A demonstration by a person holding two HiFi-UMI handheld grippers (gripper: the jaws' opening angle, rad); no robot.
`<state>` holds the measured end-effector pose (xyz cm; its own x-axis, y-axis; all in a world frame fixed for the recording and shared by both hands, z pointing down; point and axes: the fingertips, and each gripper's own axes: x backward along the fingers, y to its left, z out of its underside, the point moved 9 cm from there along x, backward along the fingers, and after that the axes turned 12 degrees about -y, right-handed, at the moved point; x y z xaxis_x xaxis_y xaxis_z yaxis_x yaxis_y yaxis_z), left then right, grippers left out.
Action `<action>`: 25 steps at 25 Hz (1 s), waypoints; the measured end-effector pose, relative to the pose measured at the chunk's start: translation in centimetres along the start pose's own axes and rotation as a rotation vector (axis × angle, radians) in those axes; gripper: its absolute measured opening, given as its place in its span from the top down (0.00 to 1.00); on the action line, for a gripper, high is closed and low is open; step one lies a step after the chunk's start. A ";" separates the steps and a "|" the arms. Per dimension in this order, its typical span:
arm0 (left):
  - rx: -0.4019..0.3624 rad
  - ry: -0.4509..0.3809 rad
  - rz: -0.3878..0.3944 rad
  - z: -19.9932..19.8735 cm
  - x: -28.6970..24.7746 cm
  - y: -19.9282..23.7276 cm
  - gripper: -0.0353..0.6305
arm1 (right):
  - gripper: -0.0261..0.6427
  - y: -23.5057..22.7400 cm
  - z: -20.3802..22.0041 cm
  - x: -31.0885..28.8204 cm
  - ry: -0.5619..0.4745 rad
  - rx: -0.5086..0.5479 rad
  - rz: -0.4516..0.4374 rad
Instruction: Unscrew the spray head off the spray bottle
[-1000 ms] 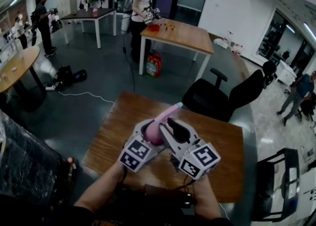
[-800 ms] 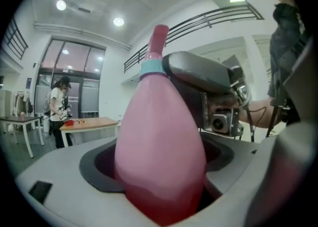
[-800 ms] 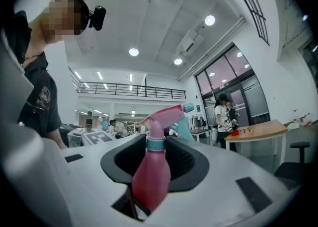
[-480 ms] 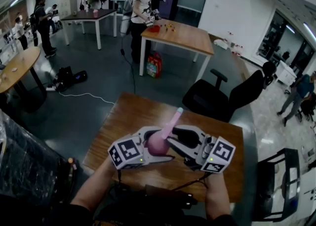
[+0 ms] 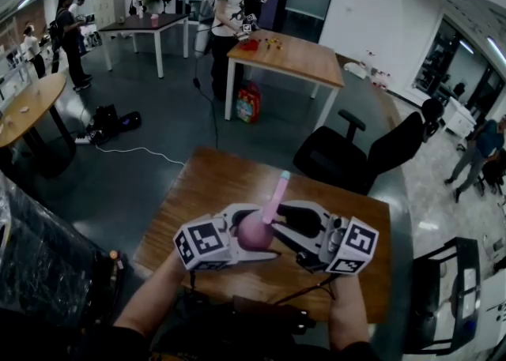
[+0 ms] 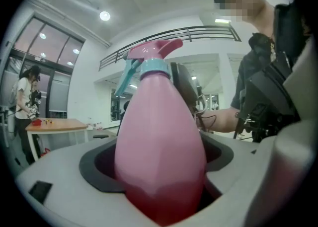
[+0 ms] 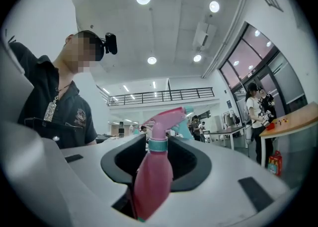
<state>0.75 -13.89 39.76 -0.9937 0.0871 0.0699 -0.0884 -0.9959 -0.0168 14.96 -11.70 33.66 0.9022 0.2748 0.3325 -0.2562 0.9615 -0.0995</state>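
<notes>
While left gripper point(image 5: 247, 235) and right gripper point(image 5: 281, 227) clamp it, the spray bottle point(image 6: 160, 141) — glossy pink — bulges pear-shaped.

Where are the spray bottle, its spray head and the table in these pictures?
spray bottle point(image 6: 159, 146), left gripper view, on the middle of its pink body.
spray head point(image 7: 165, 118), right gripper view, on its pink top part.
table point(image 5: 205, 186), head view, on bare wood near its far left corner.
</notes>
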 end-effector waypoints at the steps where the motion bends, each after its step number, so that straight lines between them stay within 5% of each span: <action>1: -0.003 0.001 -0.044 0.1 0.0 0.4 0.29 | 0.76 -0.1 -0.1 0.1 -0.009 0.003 0.022; 7: -0.042 0.043 -0.329 1.0 -0.1 2.0 0.29 | 0.75 -0.3 0.3 -0.5 0.008 0.088 0.249; 13: -0.089 0.100 -0.455 1.2 -0.7 2.6 0.29 | 0.70 -0.7 1.4 -2.0 -0.001 0.092 0.436; 20: -0.109 0.139 -0.488 1.6 -0.9 2.8 0.29 | 0.71 -1.2 1.9 -2.6 -0.001 0.110 0.513; 25: -0.103 0.143 -0.434 1.5 -0.6 2.6 0.29 | 0.75 -0.9 1.8 -2.7 0.044 0.139 0.466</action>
<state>1.25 -16.62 41.18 -0.8623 0.5044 -0.0452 -0.4970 -0.8600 -0.1160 12.11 -13.35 34.57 0.6934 0.6785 0.2424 -0.6774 0.7286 -0.1016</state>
